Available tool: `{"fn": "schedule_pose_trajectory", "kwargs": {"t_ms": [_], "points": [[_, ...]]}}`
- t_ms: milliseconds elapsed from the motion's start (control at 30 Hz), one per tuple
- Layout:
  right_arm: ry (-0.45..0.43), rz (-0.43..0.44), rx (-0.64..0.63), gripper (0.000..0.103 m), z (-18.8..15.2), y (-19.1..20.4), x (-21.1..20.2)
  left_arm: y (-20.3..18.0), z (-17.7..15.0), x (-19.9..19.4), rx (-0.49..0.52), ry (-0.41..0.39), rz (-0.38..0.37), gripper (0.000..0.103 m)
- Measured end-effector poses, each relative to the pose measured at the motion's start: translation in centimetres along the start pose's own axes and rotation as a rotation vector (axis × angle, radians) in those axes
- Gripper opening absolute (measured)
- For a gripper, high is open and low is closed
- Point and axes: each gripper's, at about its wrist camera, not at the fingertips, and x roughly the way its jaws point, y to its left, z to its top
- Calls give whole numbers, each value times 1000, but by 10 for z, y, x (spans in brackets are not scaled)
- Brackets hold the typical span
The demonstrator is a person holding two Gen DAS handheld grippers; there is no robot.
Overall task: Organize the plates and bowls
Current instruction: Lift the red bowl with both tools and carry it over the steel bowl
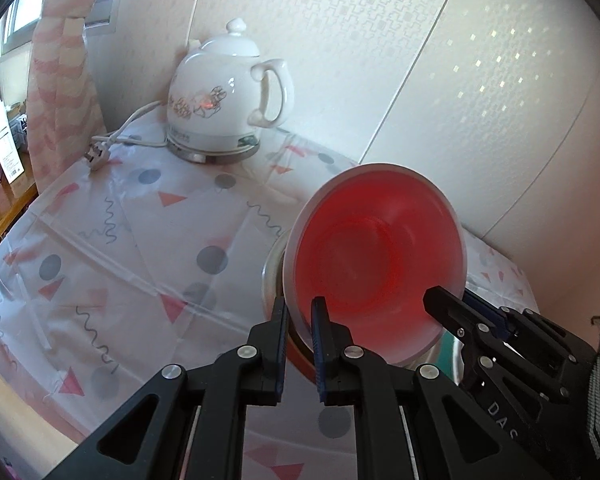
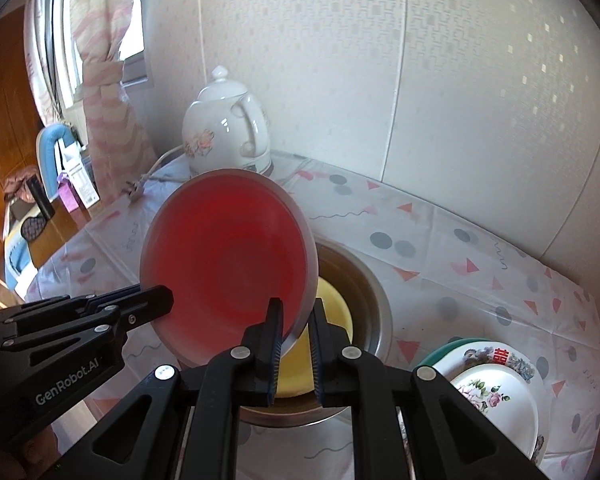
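Note:
A red bowl with a white rim [image 1: 376, 256] is held tilted in the air between both grippers; it also shows in the right wrist view [image 2: 228, 260]. My left gripper [image 1: 302, 316] is shut on its left rim. My right gripper [image 2: 296, 316] is shut on its right rim; it also shows in the left wrist view [image 1: 440, 298]. Below the bowl stands a steel basin [image 2: 376, 300] with a yellow bowl [image 2: 332, 312] inside. Floral plates [image 2: 496, 392] are stacked at the lower right on a green-edged plate.
A white ceramic kettle [image 1: 224, 96] stands at the back against the wall, its cord and plug [image 1: 96, 156] lying on the patterned tablecloth [image 1: 140, 240]. A wooden desk with boxes [image 1: 0, 160] lies beyond the table's left edge.

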Motion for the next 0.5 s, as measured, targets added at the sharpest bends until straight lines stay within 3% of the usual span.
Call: {"fn": "schedule_pose_trajectory", "kwargs": {"t_ms": [500], "points": [[45,5,13,13,-6,-3,17,2,-1,28,9,67,19,12]]}}
